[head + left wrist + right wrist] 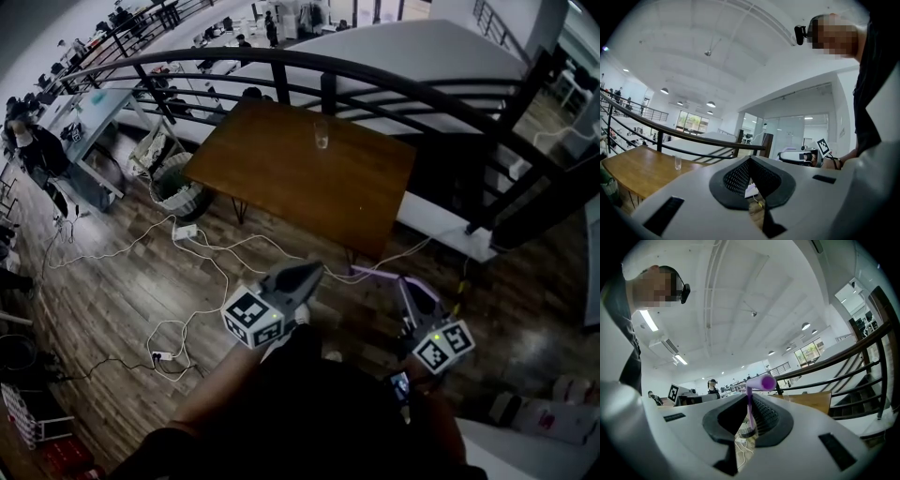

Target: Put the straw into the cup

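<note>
Head view: both grippers sit low, well short of the table (281, 183). The cup (322, 133) stands on it, far ahead of them. The straw (375, 274) juts leftward from the right gripper (405, 283), toward the left gripper (312, 271).

Left gripper view: the jaws are together and hold nothing; the cup is ahead, to their left.

Right gripper view: the jaws clamp the straw, whose bent end is above the tips.

The cup (322, 133) on the table (281, 178) is too small to tell if anything is inside. The straw (761, 382) goes down between the jaws of the right gripper (749, 404), so its bottom end is hard to see.
</note>
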Motion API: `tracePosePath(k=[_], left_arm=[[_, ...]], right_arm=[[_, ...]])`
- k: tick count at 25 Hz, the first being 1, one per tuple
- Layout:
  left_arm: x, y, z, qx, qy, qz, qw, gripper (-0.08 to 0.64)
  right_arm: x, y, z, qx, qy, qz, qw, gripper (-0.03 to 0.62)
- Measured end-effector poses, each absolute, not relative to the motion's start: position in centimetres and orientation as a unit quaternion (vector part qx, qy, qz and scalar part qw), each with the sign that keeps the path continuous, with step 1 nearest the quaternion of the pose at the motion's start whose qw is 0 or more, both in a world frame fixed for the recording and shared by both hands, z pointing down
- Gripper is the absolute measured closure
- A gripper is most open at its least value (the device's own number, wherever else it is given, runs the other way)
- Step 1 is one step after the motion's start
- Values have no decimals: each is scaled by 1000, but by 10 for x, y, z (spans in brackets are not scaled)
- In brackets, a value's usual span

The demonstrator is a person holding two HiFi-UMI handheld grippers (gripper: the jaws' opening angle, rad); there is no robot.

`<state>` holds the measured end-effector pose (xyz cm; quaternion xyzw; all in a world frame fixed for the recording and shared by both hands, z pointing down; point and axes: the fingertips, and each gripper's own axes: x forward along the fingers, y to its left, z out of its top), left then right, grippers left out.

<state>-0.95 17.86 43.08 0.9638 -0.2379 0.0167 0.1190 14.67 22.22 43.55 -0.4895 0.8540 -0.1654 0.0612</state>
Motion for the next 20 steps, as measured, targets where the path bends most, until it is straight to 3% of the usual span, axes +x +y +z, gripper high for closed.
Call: tracePosePath(k=[20], left_arm=[[-57, 12, 429, 970, -201, 10, 133, 549]], right_arm=[[70, 36, 423, -485, 859, -154, 51, 552]])
